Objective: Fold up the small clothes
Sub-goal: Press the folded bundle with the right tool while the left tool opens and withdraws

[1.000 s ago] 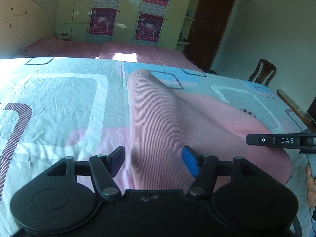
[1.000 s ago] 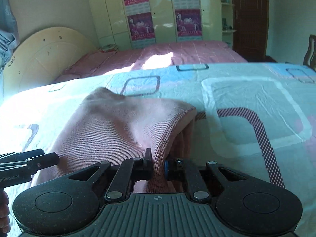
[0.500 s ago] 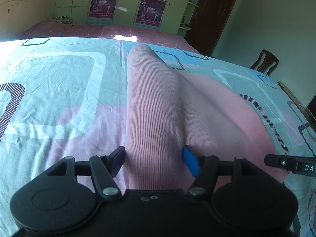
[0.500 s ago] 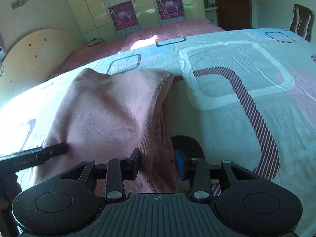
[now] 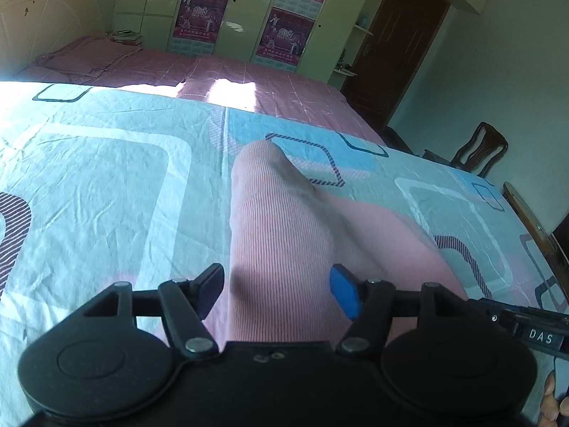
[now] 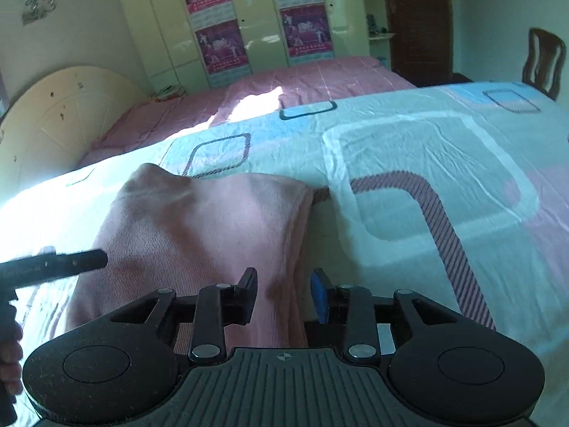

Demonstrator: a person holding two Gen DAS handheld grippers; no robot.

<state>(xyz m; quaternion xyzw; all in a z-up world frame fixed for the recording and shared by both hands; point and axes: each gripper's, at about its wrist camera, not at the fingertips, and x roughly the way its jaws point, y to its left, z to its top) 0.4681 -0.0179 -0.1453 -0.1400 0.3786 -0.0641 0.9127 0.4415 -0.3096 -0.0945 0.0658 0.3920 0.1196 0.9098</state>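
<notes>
Harsh left sunglare, fisheye-warped edges.

The left gripper (image 5: 277, 290) hangs with jaws spread wide either side of a pink ribbed garment (image 5: 284, 235) lying on the patterned bedsheet (image 5: 106, 178), the right gripper (image 5: 526, 327) at the near right.

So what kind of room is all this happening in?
Most likely a home bedroom. A pink garment lies on a patterned bedsheet, a second bed with a cream headboard stands behind it, and tall wardrobes line the far wall.
</notes>
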